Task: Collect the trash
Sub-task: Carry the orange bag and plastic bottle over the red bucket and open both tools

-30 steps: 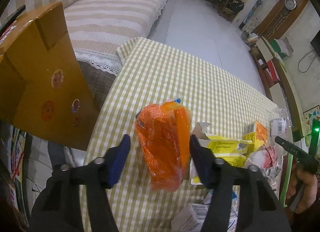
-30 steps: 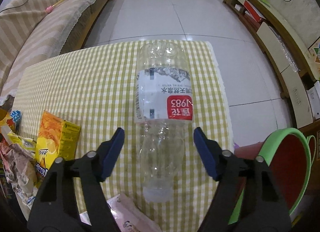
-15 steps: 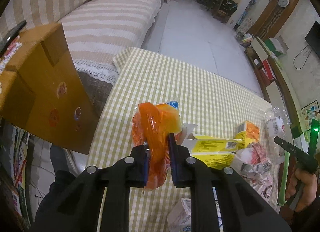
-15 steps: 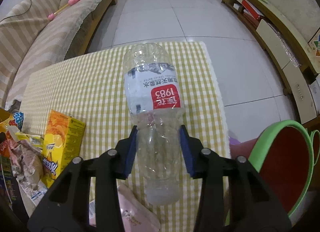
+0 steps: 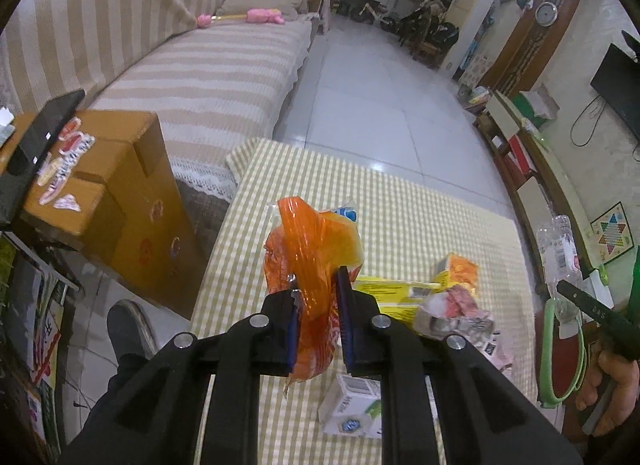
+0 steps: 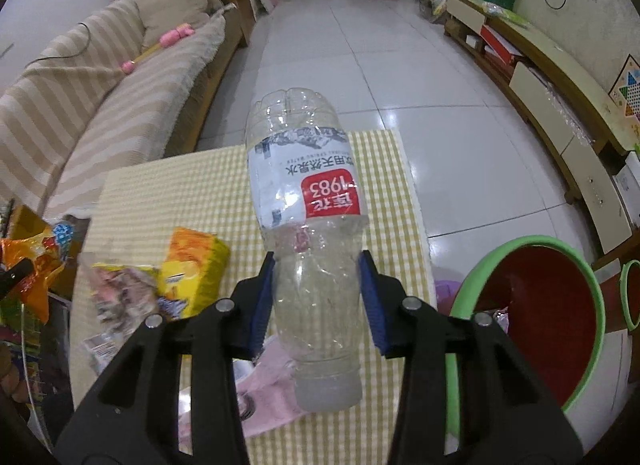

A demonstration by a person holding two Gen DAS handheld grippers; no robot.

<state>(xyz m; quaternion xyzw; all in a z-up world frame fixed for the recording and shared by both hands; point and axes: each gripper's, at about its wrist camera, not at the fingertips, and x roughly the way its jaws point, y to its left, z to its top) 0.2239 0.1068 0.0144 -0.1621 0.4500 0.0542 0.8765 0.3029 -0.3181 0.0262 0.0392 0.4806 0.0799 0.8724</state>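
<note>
Two grips, both loaded: left gripper (image 5: pixel 318 291) pinched narrow on limp orange wrapper (image 5: pixel 310 249), right gripper (image 6: pixel 318 297) clamped around clear bottle (image 6: pixel 308 221), both lifted over checked table (image 6: pixel 176 185). Likely slips: thin film sliding free; smooth bottle squirting out short of red bin (image 6: pixel 552 305).

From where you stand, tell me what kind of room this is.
Most likely a home living room. A long sofa under a striped cover runs along one wall, a flat TV hangs opposite above a low cabinet, and a low table with a checked cloth stands between them on the tiled floor.
</note>
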